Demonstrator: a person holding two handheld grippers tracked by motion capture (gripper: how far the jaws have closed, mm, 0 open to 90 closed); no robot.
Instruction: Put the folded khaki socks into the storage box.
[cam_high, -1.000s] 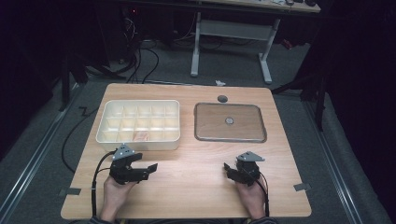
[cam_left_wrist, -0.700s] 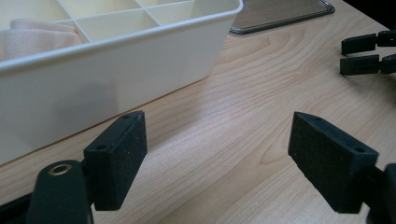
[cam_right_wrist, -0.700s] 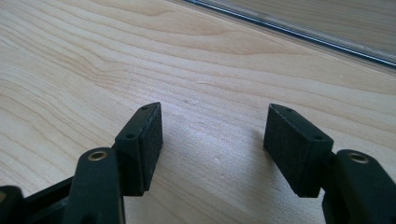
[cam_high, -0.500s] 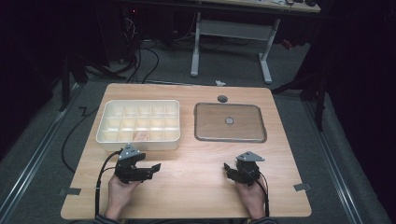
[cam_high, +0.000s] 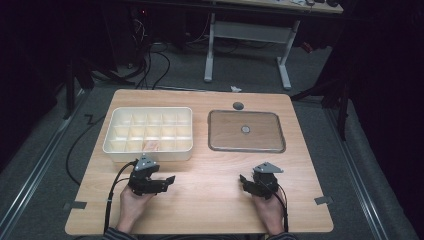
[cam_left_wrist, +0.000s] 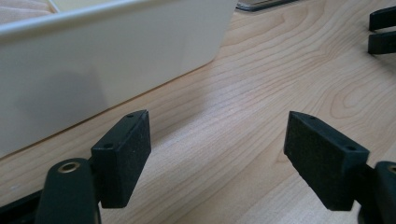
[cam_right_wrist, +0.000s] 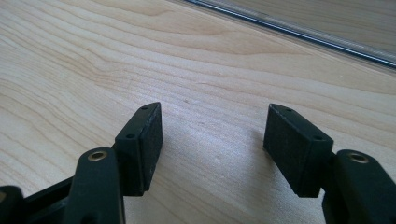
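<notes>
The high view is dim and soft: light falls from above on the wooden table (cam_high: 210, 200) while everything beyond it sinks into near-black. A pale glare lies on the wood between the left gripper (cam_high: 160, 184) and the right gripper (cam_high: 246, 181). Both gripper views are bright and evenly lit. In the left gripper view the white tray (cam_left_wrist: 93, 70) ahead of the jaws carries a grey shadow, and the near jaw mounts blur. Soft shadows lie under the jaws.

a small dark round disc (cam_high: 238, 106) lies on the wooden table (cam_high: 210, 200) behind the tray lid.
</notes>
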